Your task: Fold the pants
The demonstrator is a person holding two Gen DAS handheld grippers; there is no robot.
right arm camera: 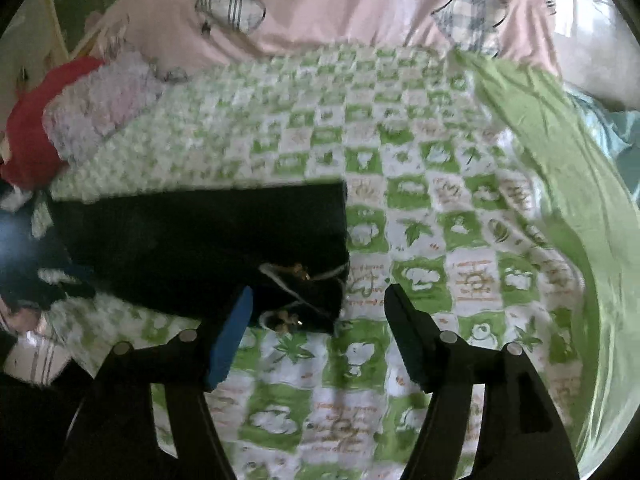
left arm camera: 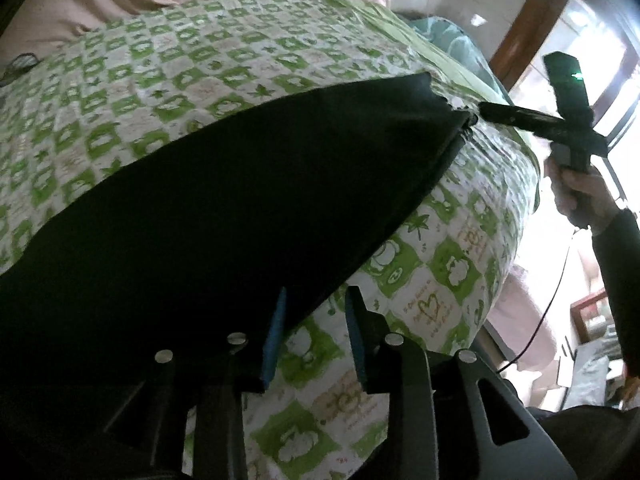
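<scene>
Lying flat on the green-and-white checked quilt (right arm camera: 460,216), the black pants (left arm camera: 224,208) stretch as a long dark band across the bed, and that long axis is what the next fold turns on. In the left wrist view the band runs from the near left corner up to a far right end, where the other gripper's fingers sit right at the fabric's corner. The left gripper (left arm camera: 316,332) stands with its blue pads apart; the near hem of the pants lies against the left pad, not between the two, and nothing is pinched. The right gripper (right arm camera: 316,332) also has its fingers well apart, empty, with the waist end and its pale drawstring (right arm camera: 296,280) just ahead and to the left of the gap, touching or nearly touching the left pad. So each hand is beside one end of the garment, the cloth lying leftward of both gaps, and either would need to shift left to bite an edge.

A pink bedcover with heart patches (right arm camera: 360,12) lies beyond the quilt at the far side. A red and pale knitted bundle (right arm camera: 80,120) rests at the far left, close to the pants' far edge, though blur makes it hard to say whether they touch. A plain green sheet edge (right arm camera: 560,152) hangs at the right, well clear. A sleeve and hand (left arm camera: 580,196) hold the right tool's handle.
</scene>
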